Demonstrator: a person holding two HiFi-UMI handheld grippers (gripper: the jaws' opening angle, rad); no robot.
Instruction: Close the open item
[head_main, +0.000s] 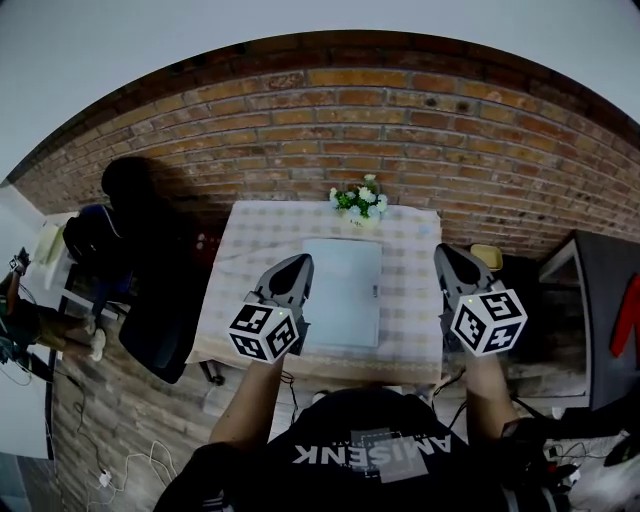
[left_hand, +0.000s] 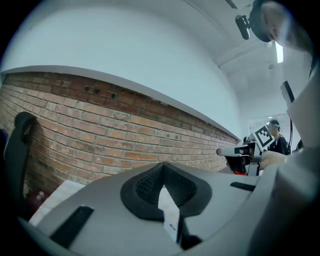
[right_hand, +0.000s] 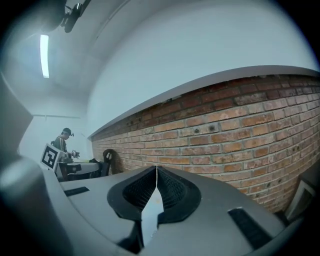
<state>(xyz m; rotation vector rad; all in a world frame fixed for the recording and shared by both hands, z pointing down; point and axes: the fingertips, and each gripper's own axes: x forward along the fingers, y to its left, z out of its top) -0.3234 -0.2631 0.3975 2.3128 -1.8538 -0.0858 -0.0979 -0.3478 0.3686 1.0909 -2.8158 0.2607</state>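
Left gripper (head_main: 300, 262): jaws pressed together, holding nothing | right gripper (head_main: 445, 253): jaws together, holding nothing | flat grey item (head_main: 342, 292): lies on checked table (head_main: 410, 330), between both grippers, near flowers (head_main: 358, 200) | shirt (head_main: 330, 480): upside-down print, seemingly "AMISENK"

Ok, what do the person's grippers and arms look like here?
Both the left gripper and right gripper are grey, tapering to a point, with black ribbed pads. Each carries a white cube of black square markers. The person wears a black short-sleeved shirt with pale print.
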